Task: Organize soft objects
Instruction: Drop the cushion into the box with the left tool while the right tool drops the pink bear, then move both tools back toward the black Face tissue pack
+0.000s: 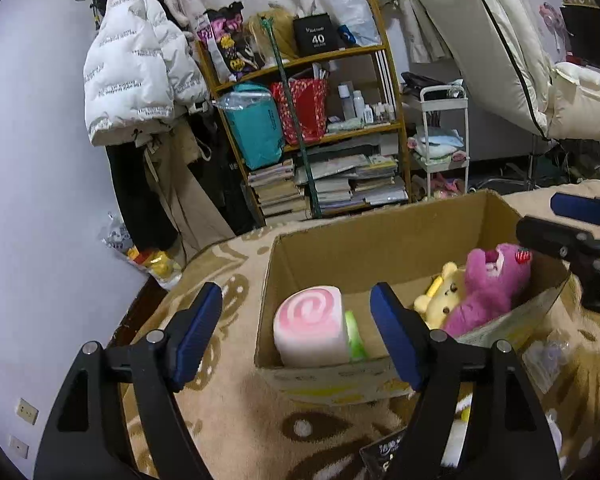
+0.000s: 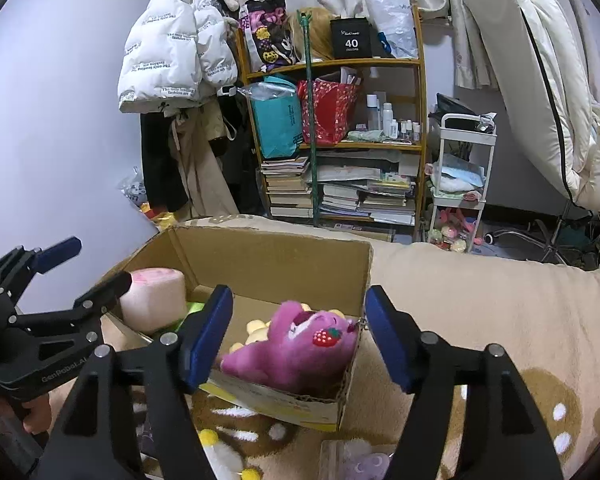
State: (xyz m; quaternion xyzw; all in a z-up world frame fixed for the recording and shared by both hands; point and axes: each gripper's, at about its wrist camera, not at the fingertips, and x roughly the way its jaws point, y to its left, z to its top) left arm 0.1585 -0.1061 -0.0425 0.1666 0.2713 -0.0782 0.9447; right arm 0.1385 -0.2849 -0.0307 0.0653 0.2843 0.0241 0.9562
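Left gripper (image 1: 296, 332): nearest the left wrist camera, angled down over the box's near left corner. Blue pads (image 1: 198, 336) spread wide, nothing between them; the roll cushion shows in the gap, lower down, untouched.

Right gripper (image 2: 300, 336): angled down over the box's near right corner, pads (image 2: 388, 340) spread, pinching nothing. The purple bear lies below the gap, clear of both pads.

Box (image 1: 380, 248): open cardboard, flaps up, on a tan patterned blanket (image 1: 236, 420).

Roll cushion (image 1: 312, 328): pink and white swirl, upright against the left near wall, a green item just beside it.

Purple bear (image 2: 300, 344): slumped in the right near corner, strawberry patch facing up, head at the rim.

Yellow bear (image 1: 440, 300): touching the purple bear, toward the middle.

Open room: bare box floor at the far wall; bare blanket right of the box.

Beyond: shelf (image 2: 340, 140) of books and bags, white jacket (image 1: 136, 68) hanging beside it.
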